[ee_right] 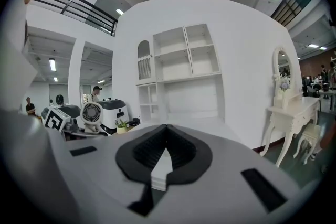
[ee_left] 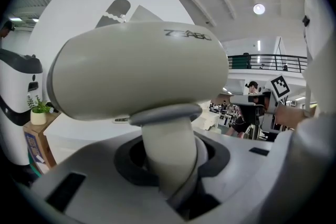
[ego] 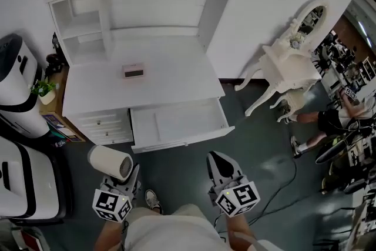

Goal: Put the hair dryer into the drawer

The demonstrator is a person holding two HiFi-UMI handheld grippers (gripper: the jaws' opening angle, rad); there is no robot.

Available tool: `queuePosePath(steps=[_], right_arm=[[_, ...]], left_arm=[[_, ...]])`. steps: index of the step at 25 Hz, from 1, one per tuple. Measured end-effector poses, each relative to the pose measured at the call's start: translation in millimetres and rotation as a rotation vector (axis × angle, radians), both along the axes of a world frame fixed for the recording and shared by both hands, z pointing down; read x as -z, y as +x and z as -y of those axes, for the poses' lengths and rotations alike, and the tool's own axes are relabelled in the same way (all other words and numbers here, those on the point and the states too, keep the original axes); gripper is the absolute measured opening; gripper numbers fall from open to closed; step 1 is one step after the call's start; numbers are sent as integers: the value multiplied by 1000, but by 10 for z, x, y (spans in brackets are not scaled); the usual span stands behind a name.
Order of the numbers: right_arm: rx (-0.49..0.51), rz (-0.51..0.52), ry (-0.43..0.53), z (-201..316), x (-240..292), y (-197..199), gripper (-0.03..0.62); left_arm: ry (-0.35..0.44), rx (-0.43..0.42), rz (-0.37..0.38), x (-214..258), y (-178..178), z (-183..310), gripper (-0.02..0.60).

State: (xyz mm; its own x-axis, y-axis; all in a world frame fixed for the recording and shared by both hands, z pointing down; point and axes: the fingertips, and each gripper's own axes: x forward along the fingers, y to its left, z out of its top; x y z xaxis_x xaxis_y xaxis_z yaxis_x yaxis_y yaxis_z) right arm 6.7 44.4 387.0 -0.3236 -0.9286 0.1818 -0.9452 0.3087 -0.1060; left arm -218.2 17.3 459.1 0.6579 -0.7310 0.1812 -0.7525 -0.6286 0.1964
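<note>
A cream hair dryer (ego: 110,161) sits at the lower left of the head view, its handle clamped in my left gripper (ego: 128,176). In the left gripper view its barrel (ee_left: 136,71) fills the frame and the handle runs down between the jaws of my left gripper (ee_left: 170,168). My right gripper (ego: 216,159) hangs at the lower right, jaws together and empty; its own view shows the same of the right gripper (ee_right: 166,131). Ahead stands a white desk (ego: 170,82) with its middle drawer (ego: 183,141) pulled open and bare inside.
A small pink box (ego: 133,72) lies on the desk, under a white shelf unit (ego: 147,3). White machines (ego: 17,85) and a potted plant (ego: 42,89) stand at the left. A white vanity table (ego: 288,62), a seated person (ego: 329,120) and a floor cable (ego: 282,185) are at the right.
</note>
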Motion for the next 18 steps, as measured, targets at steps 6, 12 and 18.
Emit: queuePosePath(steps=[6, 12, 18], right_arm=[[-34, -10, -27, 287, -74, 43, 9], [-57, 3, -34, 614, -167, 275, 10], [-8, 29, -8, 1145, -121, 514, 9]], left_arm=[[-40, -45, -4, -88, 92, 326, 138], [-60, -82, 15, -190, 358, 605, 138], [-58, -64, 56, -111, 623, 918, 138]])
